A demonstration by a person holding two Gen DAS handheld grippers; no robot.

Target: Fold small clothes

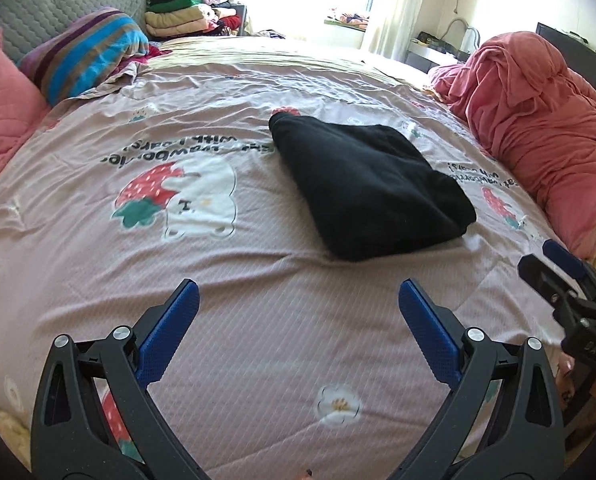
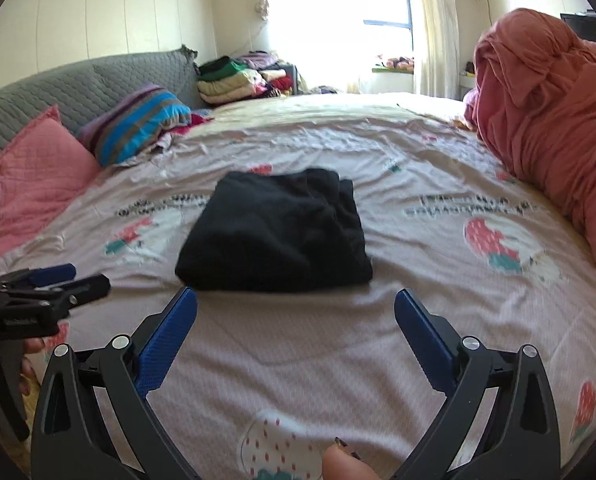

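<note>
Garment (image 2: 274, 232), black, folded flat on bedspread (image 2: 397, 216), long axis running away from both released tools.

A home bedroom: a bed (image 1: 258, 340) with strawberry-print cover, pillows (image 1: 86, 54), stacked clothes (image 1: 182, 14) and a curtained window (image 2: 337, 20).

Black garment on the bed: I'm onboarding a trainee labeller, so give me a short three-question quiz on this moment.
1. True or false: the left gripper is clamped on the black garment.
2. What state is the black garment in: A spread flat, B folded into a compact bundle, C hanging off the bed?
3. Fill in: the right gripper has its jaws ____.

Key: 1 false, both grippers are clear of it. 2 B. 3 open.
</note>
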